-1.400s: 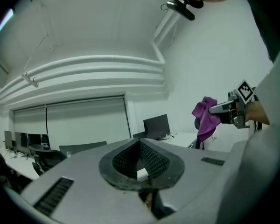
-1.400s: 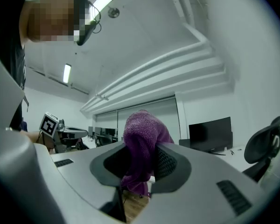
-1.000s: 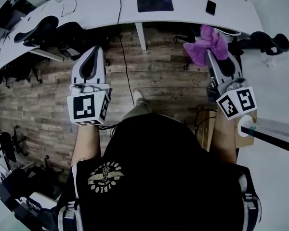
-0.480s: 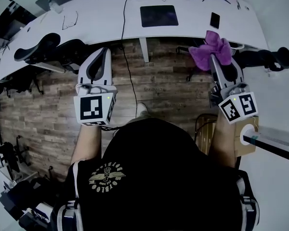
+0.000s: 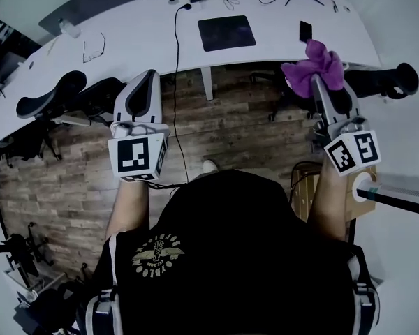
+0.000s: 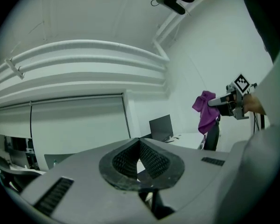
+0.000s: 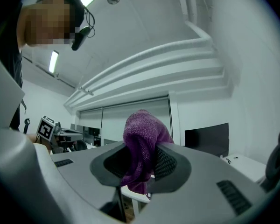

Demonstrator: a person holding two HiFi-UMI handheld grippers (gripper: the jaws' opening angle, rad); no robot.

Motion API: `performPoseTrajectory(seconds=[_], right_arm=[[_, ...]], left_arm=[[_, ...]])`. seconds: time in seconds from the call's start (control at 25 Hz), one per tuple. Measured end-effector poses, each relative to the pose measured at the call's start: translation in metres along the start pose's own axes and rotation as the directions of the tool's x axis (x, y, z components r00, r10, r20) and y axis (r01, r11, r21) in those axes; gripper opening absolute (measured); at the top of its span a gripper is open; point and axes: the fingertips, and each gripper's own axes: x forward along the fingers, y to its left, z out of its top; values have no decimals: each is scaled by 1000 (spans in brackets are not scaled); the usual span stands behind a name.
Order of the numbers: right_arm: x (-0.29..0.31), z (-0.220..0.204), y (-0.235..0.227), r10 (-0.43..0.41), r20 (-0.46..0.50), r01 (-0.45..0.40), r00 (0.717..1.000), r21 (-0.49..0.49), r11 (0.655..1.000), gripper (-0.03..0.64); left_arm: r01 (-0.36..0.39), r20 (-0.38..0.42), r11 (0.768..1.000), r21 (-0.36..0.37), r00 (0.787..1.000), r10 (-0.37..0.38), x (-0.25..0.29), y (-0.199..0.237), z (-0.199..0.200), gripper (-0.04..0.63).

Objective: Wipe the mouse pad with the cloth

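A dark mouse pad (image 5: 227,33) lies on the white desk (image 5: 146,40) ahead of me. My right gripper (image 5: 322,82) is shut on a purple cloth (image 5: 314,65), held up in the air at the desk's front edge, to the right of the pad. In the right gripper view the cloth (image 7: 141,146) bulges out from between the jaws of the right gripper (image 7: 141,164). My left gripper (image 5: 141,93) hovers over the floor, left of the pad, shut with nothing in it. In the left gripper view the left gripper (image 6: 139,161) has its jaws together, and the cloth (image 6: 206,111) hangs far off at the right.
On the desk lie a black phone (image 5: 305,31), glasses (image 5: 92,49) and cables (image 5: 178,26). Black office chairs (image 5: 56,96) stand under the desk at left, another (image 5: 380,82) at right. A cardboard box (image 5: 356,201) sits by my right arm.
The view has shifted so the desk and mouse pad sit lower and nearer. Both grippers have risen slightly toward the desk, the right still holding the cloth.
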Motion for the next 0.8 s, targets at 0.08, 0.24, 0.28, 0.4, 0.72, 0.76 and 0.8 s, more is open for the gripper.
performPoseTrajectory(seconds=[0.08, 0.24, 0.28, 0.4, 0.72, 0.76, 0.8], right_arm=[[4, 0, 4, -9, -5, 9, 1000, 0, 1000, 110], [6, 2, 4, -4, -15, 4, 1000, 28, 1000, 110], [6, 4, 3, -4, -15, 5, 1000, 27, 1000, 110], [10, 3, -2, 1, -19, -1, 1000, 19, 1000, 110], [54, -17, -3, 77, -31, -75, 997, 53, 996, 110], [62, -20, -4, 90, -32, -88, 995, 61, 994, 110], [69, -23, -6, 100, -32, -98, 994, 70, 993, 110]], left_arm=[[2, 8, 1000, -11, 1000, -2, 5, 9, -3, 2], [15, 16, 999, -33, 1000, -15, 13, 13, -7, 3], [15, 14, 999, -34, 1000, -15, 14, 13, -8, 2], [-1, -6, 999, -44, 1000, 1, 19, 17, -15, 2], [-49, -24, 998, -49, 999, 48, 27, 36, -27, 3], [-59, -27, 997, -44, 998, 58, 29, 39, -27, 3], [-69, -33, 997, -39, 997, 68, 32, 41, -28, 3]])
